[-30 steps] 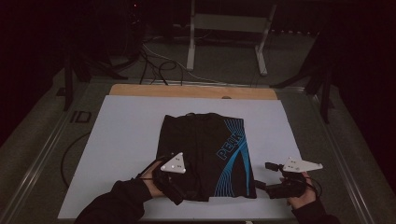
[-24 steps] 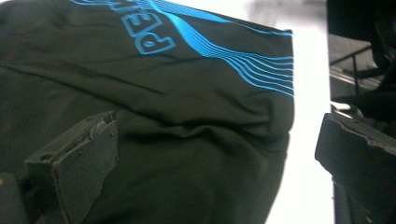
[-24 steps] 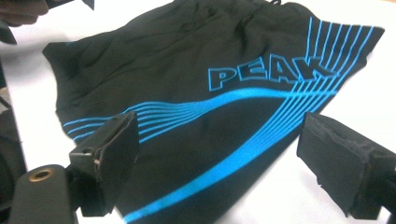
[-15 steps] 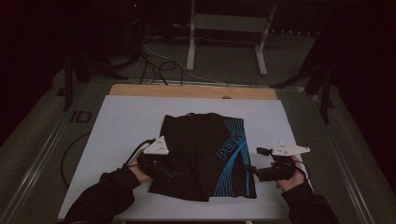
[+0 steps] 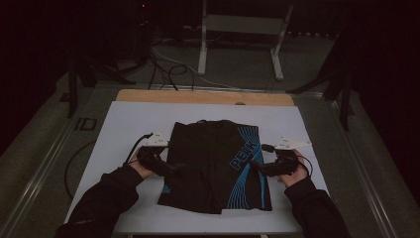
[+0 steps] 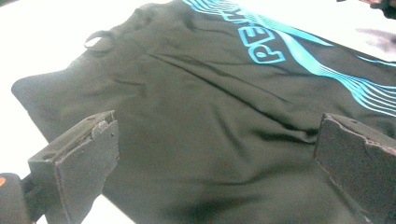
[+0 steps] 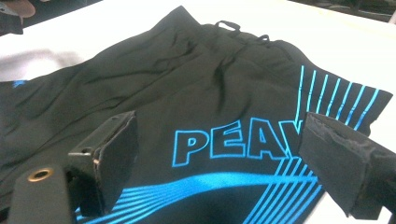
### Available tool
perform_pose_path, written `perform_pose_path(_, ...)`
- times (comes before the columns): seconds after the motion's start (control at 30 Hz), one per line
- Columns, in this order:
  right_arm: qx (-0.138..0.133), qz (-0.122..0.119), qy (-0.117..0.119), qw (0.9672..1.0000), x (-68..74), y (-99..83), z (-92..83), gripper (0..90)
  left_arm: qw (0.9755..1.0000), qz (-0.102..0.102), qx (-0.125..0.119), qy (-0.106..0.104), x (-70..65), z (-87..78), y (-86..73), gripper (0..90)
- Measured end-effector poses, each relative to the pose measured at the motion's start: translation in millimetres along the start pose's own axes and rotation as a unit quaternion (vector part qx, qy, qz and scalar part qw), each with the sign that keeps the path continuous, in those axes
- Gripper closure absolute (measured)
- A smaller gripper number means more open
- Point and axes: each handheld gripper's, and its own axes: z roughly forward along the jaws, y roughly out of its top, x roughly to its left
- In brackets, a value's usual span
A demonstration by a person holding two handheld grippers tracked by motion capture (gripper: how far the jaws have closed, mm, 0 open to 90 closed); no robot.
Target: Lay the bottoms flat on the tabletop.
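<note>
Left tongs: at the near-left edge of the black shorts, spread wide, nothing between them.
Right tongs: at the shorts' right edge, by the blue stripes, also spread wide and empty.
Shorts: lying flat in the middle of the white surface, folded; long axis runs from near to far, waistband and drawstring at the far end, leg hems toward the person.
Print: blue lettering and curved lines along the shorts' right side.
Beyond the shorts: wooden board edge, then cables and a metal stand on the floor.
</note>
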Motion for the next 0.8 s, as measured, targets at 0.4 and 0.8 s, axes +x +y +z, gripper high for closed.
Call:
perform_pose_path(0.4, 0.004, 0.007, -0.035, 0.9994, -23.8, 8.8, 25.0, 12.5, 0.9987, -0.035, -0.002, 0.038, 34.4, 11.6, 3.8, 2.8)
perform_pose_path(0.8, 0.029, 0.054, -0.082, 0.9947, -52.0, 14.3, 49.5, 10.5, 0.9933, -0.082, -0.011, 0.080, 70.2, 30.1, 11.0, 4.9)
